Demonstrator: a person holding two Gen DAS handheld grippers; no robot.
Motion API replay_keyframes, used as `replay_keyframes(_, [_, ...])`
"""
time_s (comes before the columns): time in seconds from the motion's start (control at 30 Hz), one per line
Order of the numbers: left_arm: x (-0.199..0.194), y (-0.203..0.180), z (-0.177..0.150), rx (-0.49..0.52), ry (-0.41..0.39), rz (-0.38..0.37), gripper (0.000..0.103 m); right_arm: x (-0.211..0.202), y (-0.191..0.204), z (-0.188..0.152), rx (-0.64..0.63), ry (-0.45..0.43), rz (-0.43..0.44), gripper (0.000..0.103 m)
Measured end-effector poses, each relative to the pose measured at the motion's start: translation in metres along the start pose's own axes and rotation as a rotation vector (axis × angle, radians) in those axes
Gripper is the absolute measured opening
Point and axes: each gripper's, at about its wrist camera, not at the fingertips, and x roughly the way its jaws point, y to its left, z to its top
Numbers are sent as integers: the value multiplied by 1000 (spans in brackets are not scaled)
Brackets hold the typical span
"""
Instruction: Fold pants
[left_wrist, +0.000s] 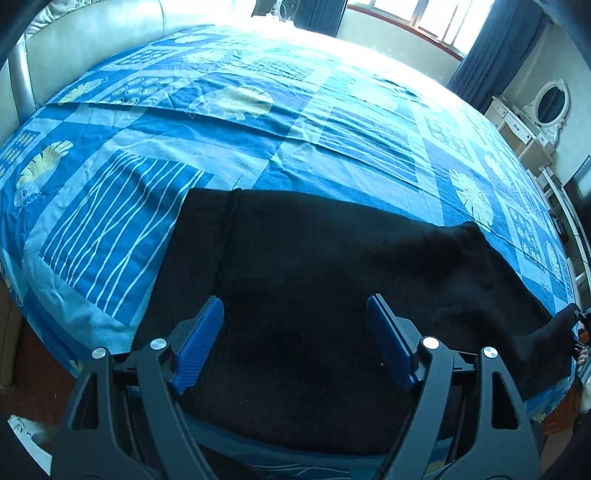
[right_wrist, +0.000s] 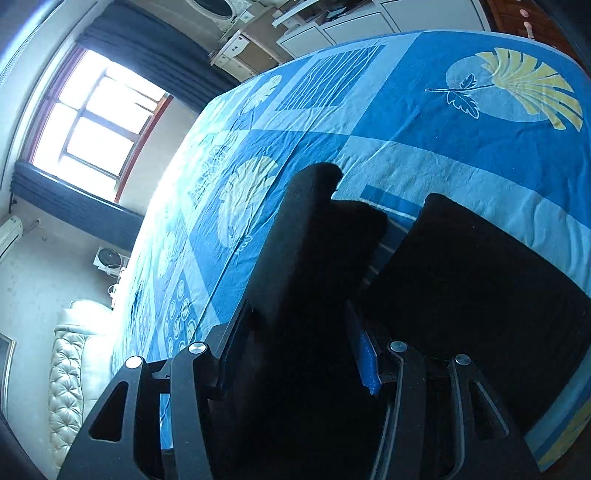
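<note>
Black pants (left_wrist: 314, 266) lie spread on a bed with a blue patterned sheet (left_wrist: 221, 140). My left gripper (left_wrist: 295, 314) hovers over the near part of the pants, jaws wide open and empty. In the right wrist view, a fold of the black pants (right_wrist: 310, 258) fills the space between the jaws of my right gripper (right_wrist: 299, 325). It rises lifted off the sheet (right_wrist: 443, 129), while more of the pants (right_wrist: 480, 280) lies flat to the right. The far end of the pants (left_wrist: 561, 328) is raised at the bed's right edge in the left wrist view.
A padded pale headboard (left_wrist: 85, 40) stands at the left of the bed. A window with dark curtains (left_wrist: 424, 22) is behind. A white dresser with an oval mirror (left_wrist: 532, 114) stands at the right. A small fan (right_wrist: 109, 258) sits near the headboard.
</note>
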Motion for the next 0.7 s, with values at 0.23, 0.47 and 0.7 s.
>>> replay_keyframes(0.23, [3, 9, -6, -53, 15, 5, 80, -53, -6, -7, -64, -63, 94, 7])
replay_keyframes(0.47, [5, 2, -9, -49, 18, 21, 87, -89, -71, -40, 8, -74, 65, 7])
replay_keyframes(0.7, [12, -6, -10, -5, 16, 57, 90, -75, -104, -45, 71, -1, 80, 8])
